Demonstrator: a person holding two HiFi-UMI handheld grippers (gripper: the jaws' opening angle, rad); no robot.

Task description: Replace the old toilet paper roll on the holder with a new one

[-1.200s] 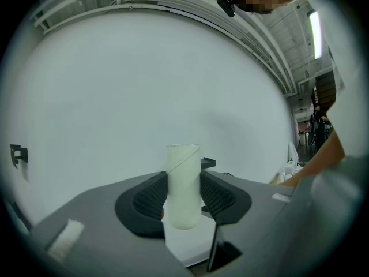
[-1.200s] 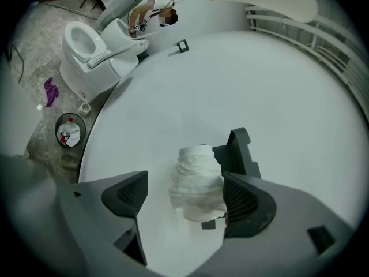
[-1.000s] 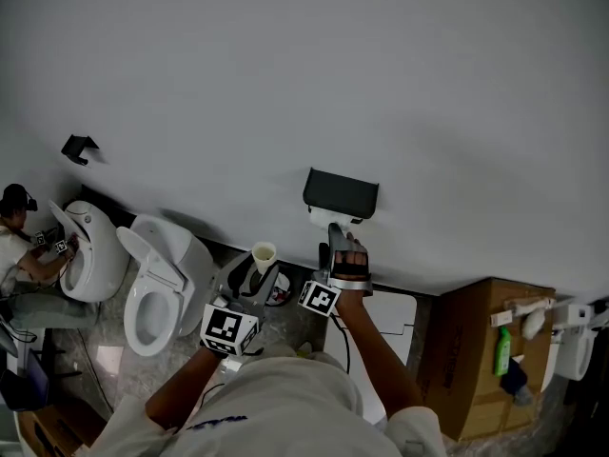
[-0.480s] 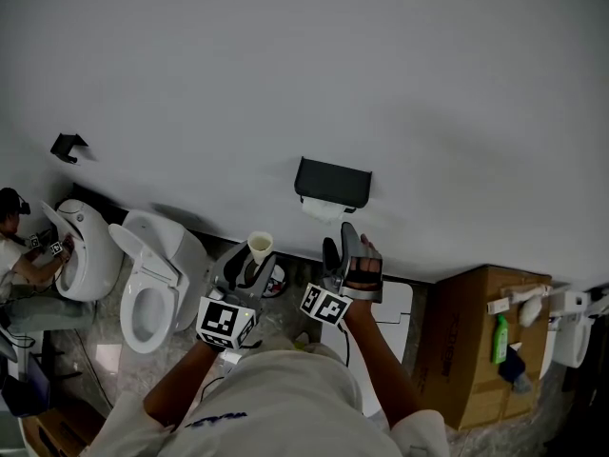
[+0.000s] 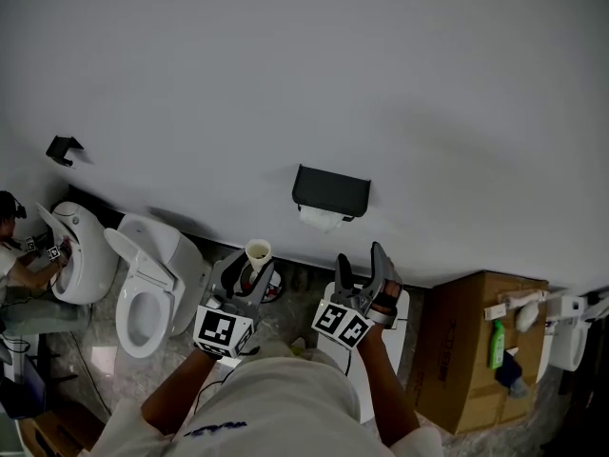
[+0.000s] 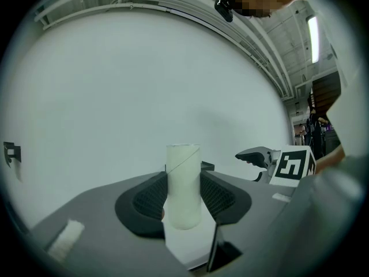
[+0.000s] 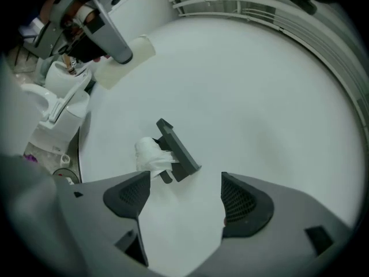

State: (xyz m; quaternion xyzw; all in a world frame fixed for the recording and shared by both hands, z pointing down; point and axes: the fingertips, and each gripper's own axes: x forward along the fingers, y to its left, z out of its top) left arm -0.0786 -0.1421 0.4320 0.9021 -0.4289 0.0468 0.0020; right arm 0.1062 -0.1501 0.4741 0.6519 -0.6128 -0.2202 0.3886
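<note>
Since a second ago my right hand-held gripper (image 5: 362,260) has backed off the holder (image 5: 330,190). The holder now sits above and slightly left of it, nearer than to my left, with the roll (image 5: 321,218) lying level along the wall. Its jaws, just narrowed a touch, gape empty. The left hand-held gripper (image 5: 252,272) clamps an upright cardboard tube (image 6: 183,183).

White wall (image 5: 333,65) bearing a small black bracket (image 5: 63,149); near toilet (image 5: 143,293), lid raised, and far toilet (image 5: 81,255) at lower left; cardboard box (image 5: 466,369) at right, green bottle (image 5: 493,345) at its right edge.
</note>
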